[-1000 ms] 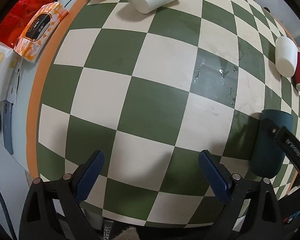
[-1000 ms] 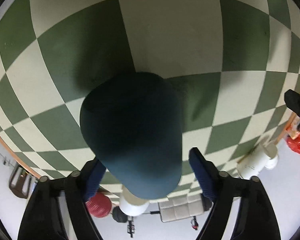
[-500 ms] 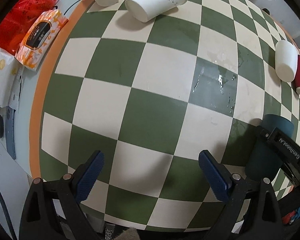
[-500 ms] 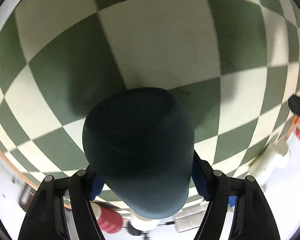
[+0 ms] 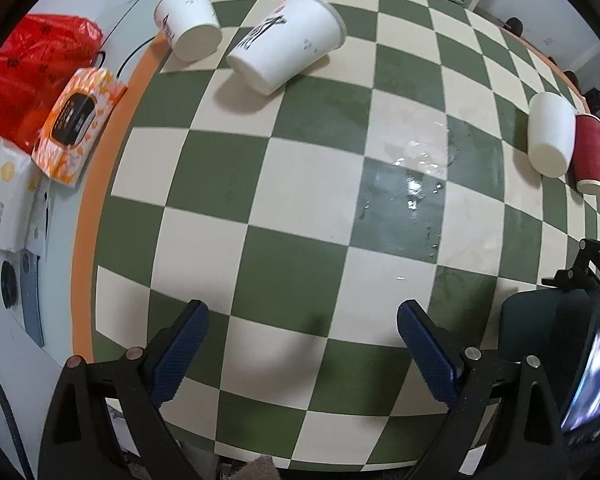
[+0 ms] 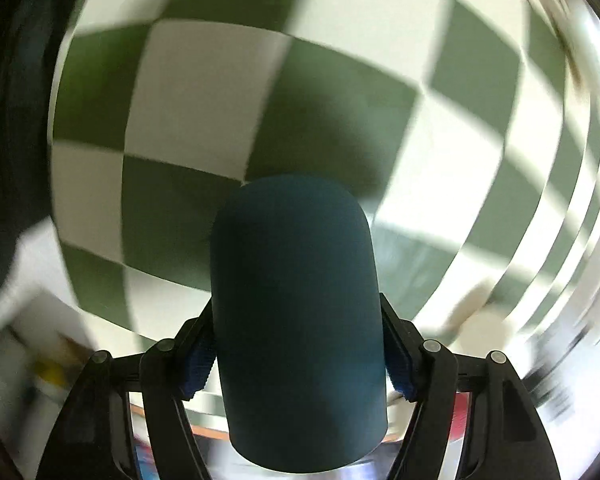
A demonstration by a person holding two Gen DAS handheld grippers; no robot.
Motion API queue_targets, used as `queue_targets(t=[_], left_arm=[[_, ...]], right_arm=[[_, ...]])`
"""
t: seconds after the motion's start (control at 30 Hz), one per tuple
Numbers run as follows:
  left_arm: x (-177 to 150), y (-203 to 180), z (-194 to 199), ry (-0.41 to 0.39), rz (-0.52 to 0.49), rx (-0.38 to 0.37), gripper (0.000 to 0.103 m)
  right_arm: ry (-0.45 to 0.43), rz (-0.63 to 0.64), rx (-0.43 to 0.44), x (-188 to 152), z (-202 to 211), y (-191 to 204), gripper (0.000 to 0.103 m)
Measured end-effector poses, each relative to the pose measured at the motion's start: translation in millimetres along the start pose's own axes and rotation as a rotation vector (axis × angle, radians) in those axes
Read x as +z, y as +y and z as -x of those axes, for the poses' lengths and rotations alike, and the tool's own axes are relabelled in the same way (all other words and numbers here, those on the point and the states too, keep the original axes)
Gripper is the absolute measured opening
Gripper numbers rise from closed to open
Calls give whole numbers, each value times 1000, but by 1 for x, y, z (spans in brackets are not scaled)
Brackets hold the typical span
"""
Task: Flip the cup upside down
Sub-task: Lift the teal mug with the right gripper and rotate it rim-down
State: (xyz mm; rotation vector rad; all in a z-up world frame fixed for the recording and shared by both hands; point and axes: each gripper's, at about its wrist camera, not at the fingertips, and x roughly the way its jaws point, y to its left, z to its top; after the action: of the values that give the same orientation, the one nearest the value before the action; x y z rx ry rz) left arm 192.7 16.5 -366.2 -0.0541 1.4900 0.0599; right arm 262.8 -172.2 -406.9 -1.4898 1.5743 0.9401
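Note:
A dark teal cup [image 6: 296, 320] fills the middle of the right wrist view. My right gripper [image 6: 296, 354] is shut on it, blue pads pressed on both sides, and holds it above the green and cream checkered table [image 6: 340, 100]. That view is motion-blurred. In the left wrist view the same cup [image 5: 528, 328] shows at the right edge, with the right gripper's black frame around it. My left gripper [image 5: 300, 344] is open and empty over the table's near edge.
Two white paper cups [image 5: 288, 40] lie on their sides at the far edge. A white cup [image 5: 550, 136] and a red cup [image 5: 590, 156] lie at the right. A water patch [image 5: 412, 184] wets the middle. Wipe packets [image 5: 76, 124] and a red bag lie off the left side.
My right gripper closed on the teal cup, lifted it and is turning it; the view swings fast. The left gripper drew back slightly and stays open.

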Motion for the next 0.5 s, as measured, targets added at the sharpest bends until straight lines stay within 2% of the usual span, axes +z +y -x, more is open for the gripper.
queue_targets(t=[0.13,0.27,0.4,0.5], left_arm=[[19,-14,4,-8,-26,-4,97],[16,-27,8,-15,-52,-3,97],[14,-33,7,-20,-65,-7,97],[14,-35,7,-23,-65,-11,97]], right_arm=[[11,-252,233,-20,-8,-43,72],[29,-395,376,-34,-17,-73,72],[20,-457,431,-43,-17,-97,72],[-23,-505,436,-50,-13,-106,72]])
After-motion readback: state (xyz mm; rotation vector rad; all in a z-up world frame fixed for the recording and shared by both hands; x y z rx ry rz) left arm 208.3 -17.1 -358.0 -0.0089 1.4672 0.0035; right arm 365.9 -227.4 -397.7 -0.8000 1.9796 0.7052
